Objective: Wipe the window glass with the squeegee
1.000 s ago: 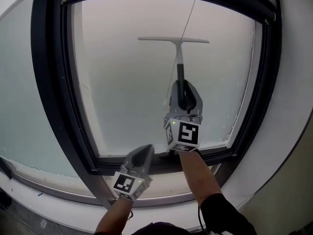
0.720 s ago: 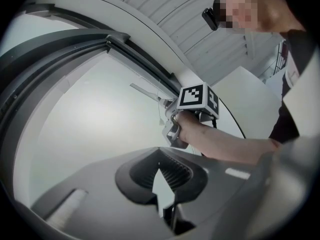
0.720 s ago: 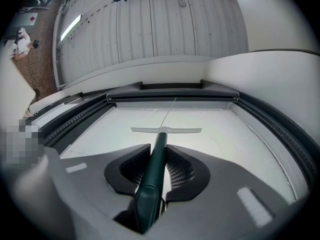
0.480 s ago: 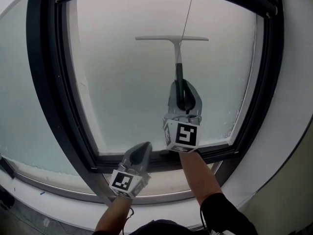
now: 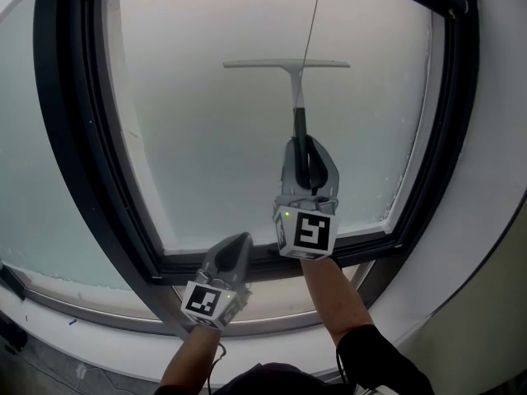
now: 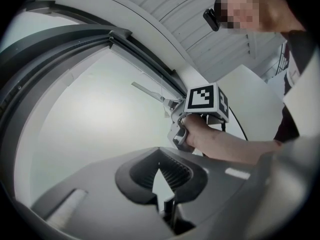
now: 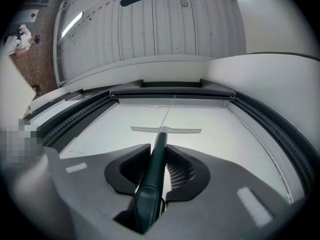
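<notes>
What my right gripper (image 5: 309, 153) holds: the squeegee (image 5: 298, 97), jaws clamped on its dark handle.
Blade: straight ahead of that gripper, crosswise on the window glass (image 5: 206, 138).
Left gripper (image 5: 236, 249): jaws together on nothing, low beside the right one, over the window frame (image 5: 82, 138).

One squeegee (image 5: 287, 64), two grippers (left gripper (image 5: 239, 242), right gripper (image 5: 310, 142)), one thin cord (image 5: 312, 23) and one dark window frame (image 5: 72, 138) were present.
</notes>
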A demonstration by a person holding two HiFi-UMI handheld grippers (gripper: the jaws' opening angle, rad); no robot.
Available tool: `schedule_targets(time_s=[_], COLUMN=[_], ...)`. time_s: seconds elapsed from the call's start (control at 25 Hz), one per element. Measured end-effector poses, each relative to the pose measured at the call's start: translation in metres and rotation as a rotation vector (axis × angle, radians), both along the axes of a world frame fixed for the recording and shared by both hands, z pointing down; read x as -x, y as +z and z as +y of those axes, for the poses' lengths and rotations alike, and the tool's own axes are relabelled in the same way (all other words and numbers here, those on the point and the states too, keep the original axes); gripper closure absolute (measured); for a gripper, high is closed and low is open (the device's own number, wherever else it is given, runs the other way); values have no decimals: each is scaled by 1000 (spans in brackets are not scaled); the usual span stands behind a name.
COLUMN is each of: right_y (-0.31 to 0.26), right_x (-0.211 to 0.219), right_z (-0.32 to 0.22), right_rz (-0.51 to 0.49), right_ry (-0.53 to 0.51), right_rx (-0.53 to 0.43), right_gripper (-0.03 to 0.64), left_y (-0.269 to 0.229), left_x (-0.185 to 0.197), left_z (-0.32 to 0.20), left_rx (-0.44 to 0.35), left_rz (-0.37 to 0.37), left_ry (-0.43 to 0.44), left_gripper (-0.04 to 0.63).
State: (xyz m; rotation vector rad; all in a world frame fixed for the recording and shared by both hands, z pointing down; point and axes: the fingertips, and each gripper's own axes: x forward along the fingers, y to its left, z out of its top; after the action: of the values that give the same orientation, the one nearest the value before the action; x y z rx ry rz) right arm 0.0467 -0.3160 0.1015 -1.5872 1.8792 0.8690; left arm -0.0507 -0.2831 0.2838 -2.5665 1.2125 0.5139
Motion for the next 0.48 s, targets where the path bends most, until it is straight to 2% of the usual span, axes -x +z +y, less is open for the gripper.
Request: schedule_targets(time_s=[0.48], right_y=[20], right_x=[4], right_z=[8], right_rz=[-16], right_ry=[-21], right_rx=[7], right_gripper=[520], left_y=[18], left_x=[0], left_z=[-3], left_rx=[43], left_rz=[-7], left_ry=[3], left_gripper=[598])
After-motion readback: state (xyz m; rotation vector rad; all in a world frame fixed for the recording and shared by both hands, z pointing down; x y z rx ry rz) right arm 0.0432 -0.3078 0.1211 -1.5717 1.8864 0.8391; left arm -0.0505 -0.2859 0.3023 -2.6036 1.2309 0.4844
